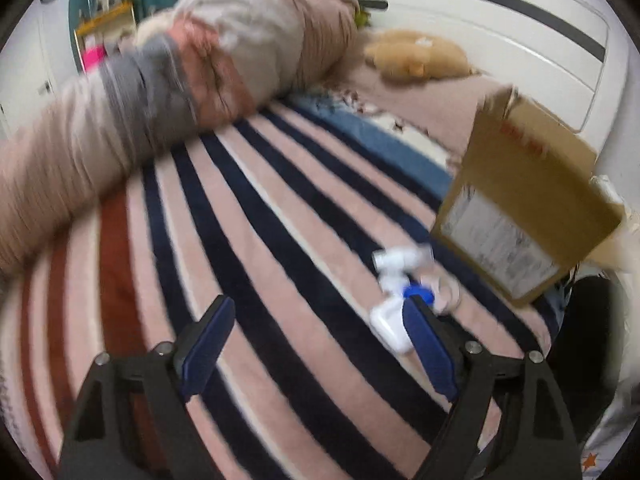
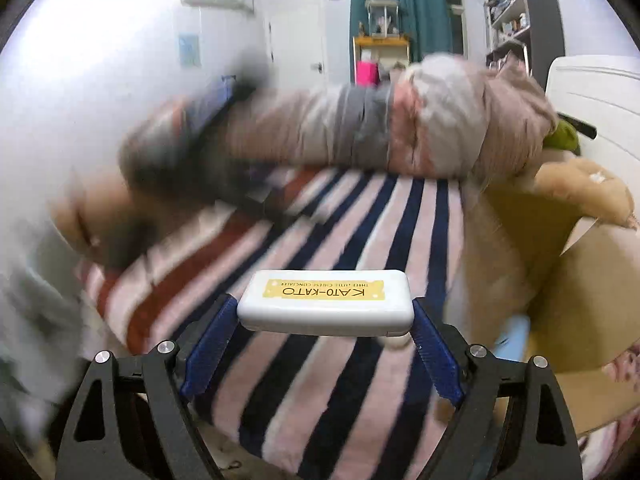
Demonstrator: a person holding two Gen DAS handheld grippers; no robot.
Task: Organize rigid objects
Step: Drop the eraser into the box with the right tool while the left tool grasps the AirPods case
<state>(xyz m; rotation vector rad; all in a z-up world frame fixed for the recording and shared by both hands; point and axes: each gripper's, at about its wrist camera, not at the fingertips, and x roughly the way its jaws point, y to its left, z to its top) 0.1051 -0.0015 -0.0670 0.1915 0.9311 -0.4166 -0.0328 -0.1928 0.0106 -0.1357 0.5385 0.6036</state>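
- Soft indoor light is filling both views; no hard shadows are showing.
- Glare is washing out the white wall (image 2: 100,60) at the right wrist view's upper left.
- Motion blur is smearing the sleeved arm (image 1: 132,100) and cardboard box (image 1: 532,204).
- Fisheye distortion is bending the striped blanket (image 1: 280,240) toward dark vignetted corners.
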